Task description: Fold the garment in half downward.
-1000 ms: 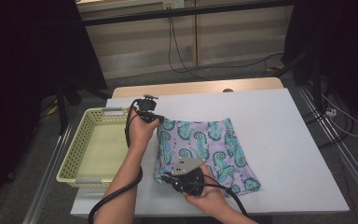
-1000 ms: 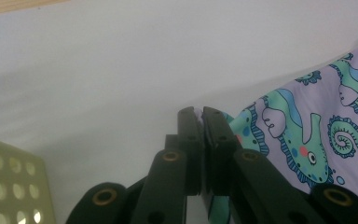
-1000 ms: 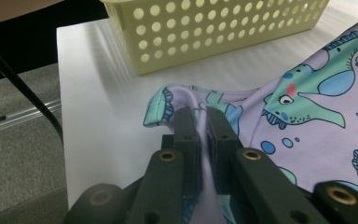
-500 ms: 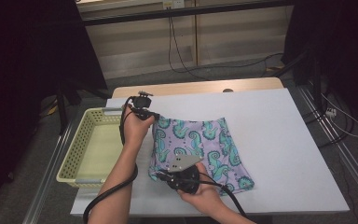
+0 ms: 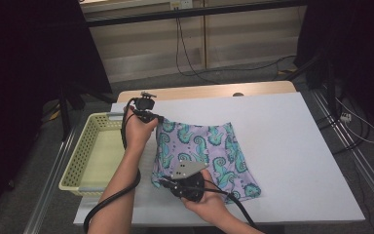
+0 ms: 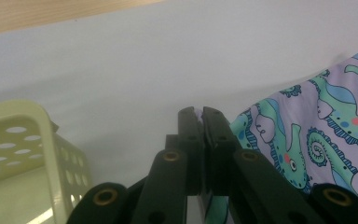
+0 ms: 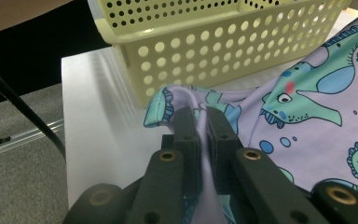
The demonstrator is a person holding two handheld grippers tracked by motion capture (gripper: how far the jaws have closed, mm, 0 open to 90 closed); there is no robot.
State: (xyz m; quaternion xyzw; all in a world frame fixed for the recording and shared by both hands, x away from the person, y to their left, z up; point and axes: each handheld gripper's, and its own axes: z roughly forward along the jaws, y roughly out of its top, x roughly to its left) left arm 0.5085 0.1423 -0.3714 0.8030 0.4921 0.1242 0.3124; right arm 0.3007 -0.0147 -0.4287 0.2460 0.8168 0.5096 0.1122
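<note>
A lilac cloth point(image 5: 209, 153) printed with teal seahorses lies folded on the white table point(image 5: 292, 146). My left gripper point(image 5: 152, 117) is shut on the cloth's far left corner; its jaws pinch a sliver of fabric point(image 6: 198, 112), with the cloth point(image 6: 326, 126) spreading to their right. My right gripper point(image 5: 164, 181) is shut on the near left corner, and the cloth point(image 7: 307, 112) bunches up between its jaws at the gripper tip point(image 7: 198, 115). Both held corners sit close to the basket side of the cloth.
A pale yellow perforated basket point(image 5: 85, 156) stands at the table's left edge, right beside both grippers point(image 7: 214, 42) point(image 6: 23, 140). Cables point(image 5: 121, 195) trail from the grippers toward the person. White table surface stretches to the right of the cloth.
Both grippers have pulled the cloth leftward, closer to the basket. The cloth's left edge has shifted left with them, and both stay shut on it.
</note>
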